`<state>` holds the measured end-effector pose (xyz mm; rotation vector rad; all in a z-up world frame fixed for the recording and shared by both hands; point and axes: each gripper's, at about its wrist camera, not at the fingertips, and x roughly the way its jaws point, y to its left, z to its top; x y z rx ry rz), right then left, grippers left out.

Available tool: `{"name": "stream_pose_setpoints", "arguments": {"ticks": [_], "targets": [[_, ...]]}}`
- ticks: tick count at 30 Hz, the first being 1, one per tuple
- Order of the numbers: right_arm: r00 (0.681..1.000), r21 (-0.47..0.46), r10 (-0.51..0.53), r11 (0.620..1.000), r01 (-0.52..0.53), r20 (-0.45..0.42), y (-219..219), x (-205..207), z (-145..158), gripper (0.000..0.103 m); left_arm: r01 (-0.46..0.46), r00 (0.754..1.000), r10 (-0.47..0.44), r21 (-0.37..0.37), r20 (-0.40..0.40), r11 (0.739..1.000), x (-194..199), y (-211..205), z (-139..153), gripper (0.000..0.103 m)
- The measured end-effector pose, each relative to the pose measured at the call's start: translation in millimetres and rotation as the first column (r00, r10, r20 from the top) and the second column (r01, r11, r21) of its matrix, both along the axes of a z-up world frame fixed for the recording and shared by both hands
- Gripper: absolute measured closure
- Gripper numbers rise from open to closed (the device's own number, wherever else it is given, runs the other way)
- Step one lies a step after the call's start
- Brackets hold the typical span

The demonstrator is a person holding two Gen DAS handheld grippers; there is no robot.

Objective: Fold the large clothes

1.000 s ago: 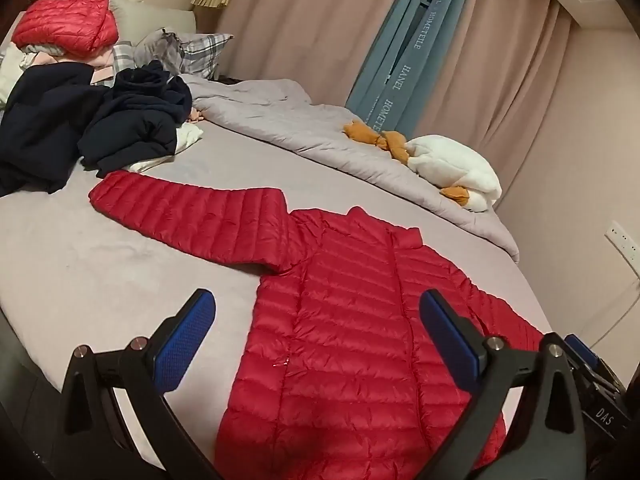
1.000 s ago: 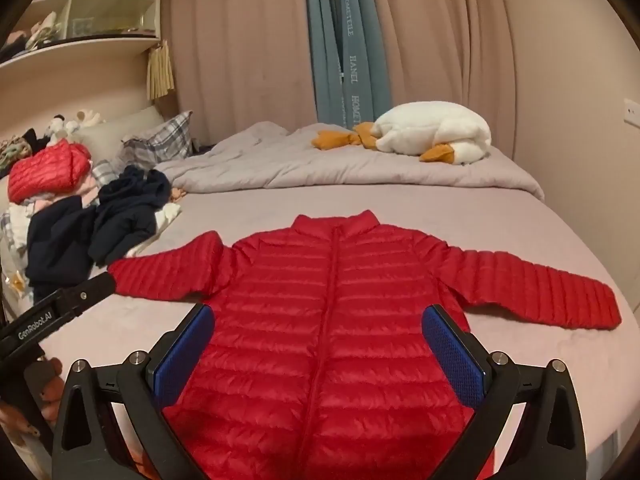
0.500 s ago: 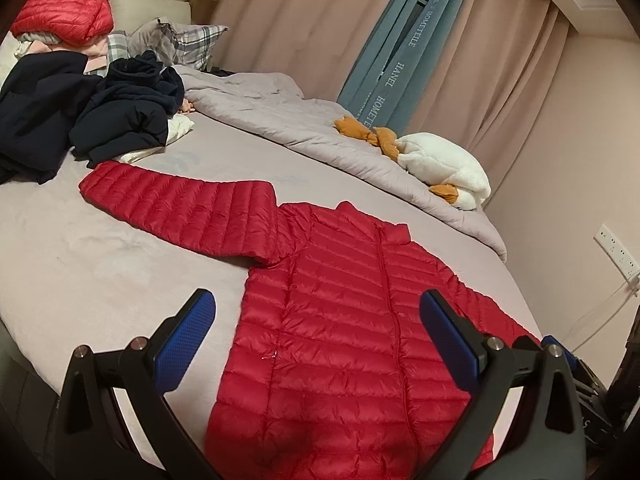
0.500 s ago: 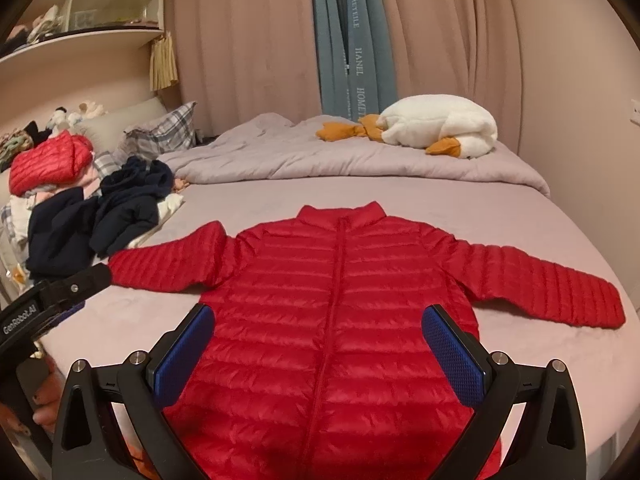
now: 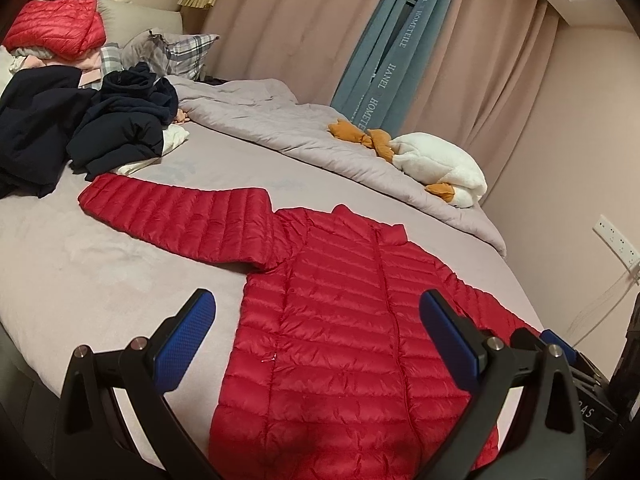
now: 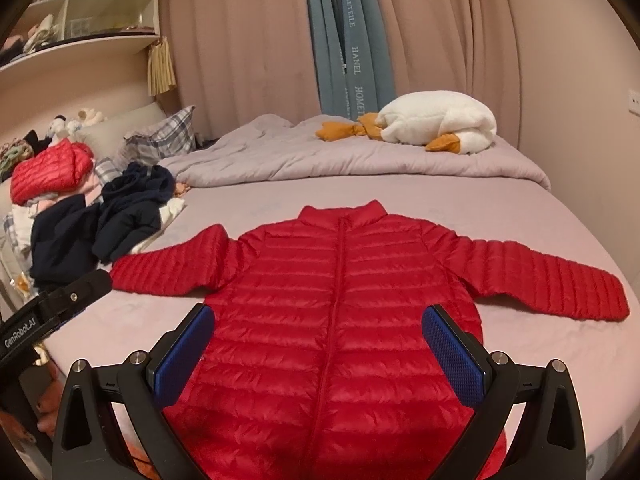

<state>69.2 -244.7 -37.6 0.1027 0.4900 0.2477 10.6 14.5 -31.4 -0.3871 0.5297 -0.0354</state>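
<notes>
The red jacket lies flat on the bed, collar at the far side. Both tools, left and right, hover spread apart over its hem; the left sleeve is nearer the left tool.

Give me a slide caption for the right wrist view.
Open right tongs hover over a red puffer jacket spread flat, zipped, sleeves out, on the bed.

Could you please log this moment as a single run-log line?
stage: pre-fold | jacket: flat on bed, zipped, sleeves out | left gripper: open, empty | right gripper: open, empty
</notes>
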Motion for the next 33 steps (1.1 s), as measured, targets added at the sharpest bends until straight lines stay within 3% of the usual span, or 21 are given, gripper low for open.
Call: {"name": "stream_pose_setpoints", "arguments": {"ticks": [33], "targets": [[1.0,0.021,0.027,0.999,-0.027,0.007,4.2,-0.9,1.2,0.0,0.009,1.0,-0.01,-0.089,-0.008,0.996,0.7,9.2,0.6,0.001]]}}
